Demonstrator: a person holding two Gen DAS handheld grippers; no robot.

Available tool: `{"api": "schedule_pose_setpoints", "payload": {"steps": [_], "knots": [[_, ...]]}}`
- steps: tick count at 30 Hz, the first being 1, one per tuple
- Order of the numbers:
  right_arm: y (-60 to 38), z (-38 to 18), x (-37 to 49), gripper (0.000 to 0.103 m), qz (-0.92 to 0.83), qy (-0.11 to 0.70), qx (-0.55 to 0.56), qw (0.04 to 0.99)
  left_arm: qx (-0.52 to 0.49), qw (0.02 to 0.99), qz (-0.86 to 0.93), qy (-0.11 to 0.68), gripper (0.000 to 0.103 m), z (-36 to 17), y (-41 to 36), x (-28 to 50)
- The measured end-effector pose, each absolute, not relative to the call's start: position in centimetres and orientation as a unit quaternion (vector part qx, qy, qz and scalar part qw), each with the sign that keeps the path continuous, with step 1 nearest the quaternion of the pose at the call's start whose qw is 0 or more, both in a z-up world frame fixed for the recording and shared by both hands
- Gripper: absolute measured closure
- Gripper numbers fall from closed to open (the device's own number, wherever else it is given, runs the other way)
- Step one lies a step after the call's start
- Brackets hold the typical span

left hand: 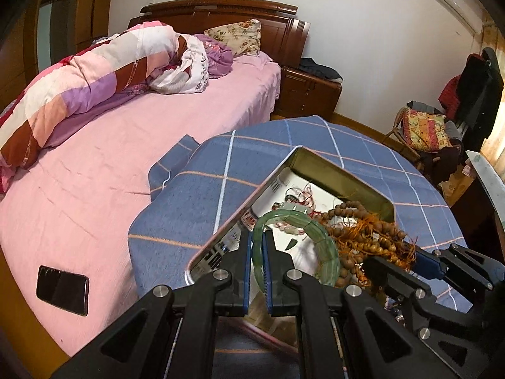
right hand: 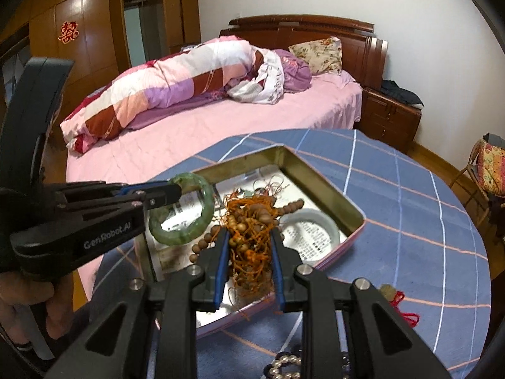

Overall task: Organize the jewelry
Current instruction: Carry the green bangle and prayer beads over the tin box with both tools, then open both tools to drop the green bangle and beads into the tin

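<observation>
A metal tin [left hand: 341, 178] [right hand: 315, 170] lies open on the blue checked tablecloth. My left gripper [left hand: 259, 240] [right hand: 175, 189] is shut on a green jade bangle [left hand: 328, 249] [right hand: 202, 218] and holds it over the tin's left side. My right gripper [right hand: 249, 237] [left hand: 419, 255] is shut on a tangled bunch of brown wooden beads with orange cord [right hand: 249, 233] [left hand: 366, 230], held over the tin. A white bangle [right hand: 328, 218] and small red-string pieces [left hand: 300, 195] lie inside the tin.
A pearl strand [right hand: 284, 366] and a red cord with a coin [right hand: 397, 300] lie on the tablecloth [right hand: 410, 221] near me. A pink bed [left hand: 94, 164] with a phone [left hand: 61, 289] on it is at left. A chair [left hand: 423, 132] stands at far right.
</observation>
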State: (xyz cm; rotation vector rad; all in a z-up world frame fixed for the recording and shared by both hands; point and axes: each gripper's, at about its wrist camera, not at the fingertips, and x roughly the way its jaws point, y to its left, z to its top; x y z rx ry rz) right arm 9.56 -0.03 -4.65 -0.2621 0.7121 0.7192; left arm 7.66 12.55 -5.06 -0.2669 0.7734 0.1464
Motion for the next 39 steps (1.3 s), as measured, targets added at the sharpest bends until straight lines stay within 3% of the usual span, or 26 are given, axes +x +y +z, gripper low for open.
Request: {"api": "schedule_pose_setpoints", "payload": {"steps": [22, 26, 28, 30, 33, 39], "knots": [[0.4, -6.4, 9.8, 0.073, 0.347, 0.366, -0.131, 0.853, -0.116, 0.911, 0.067, 0.390, 0.095, -6.1, 11.8, 7.5], [0.3, -6.3, 9.8, 0.062, 0.349, 0.366, -0.126, 0.854, -0.115, 0.911, 0.061, 0.391, 0.089, -6.1, 11.6, 7.6], [0.1, -6.2, 9.8, 0.049, 0.351, 0.367, -0.122, 0.853, -0.118, 0.911, 0.056, 0.392, 0.083, -6.1, 11.6, 7.5], [-0.1, -6.0, 9.7, 0.046, 0.352, 0.365, -0.119, 0.854, -0.121, 0.912, 0.052, 0.389, 0.063, -6.0, 11.5, 7.4], [-0.6, -5.8, 9.5, 0.046, 0.352, 0.363, -0.113, 0.856, -0.117, 0.916, 0.051, 0.380, 0.047, -5.5, 11.0, 7.1], [-2.9, -4.9, 9.0, 0.037, 0.344, 0.354, -0.108, 0.863, -0.116, 0.918, 0.056, 0.376, 0.044, -5.0, 10.6, 6.6]]}}
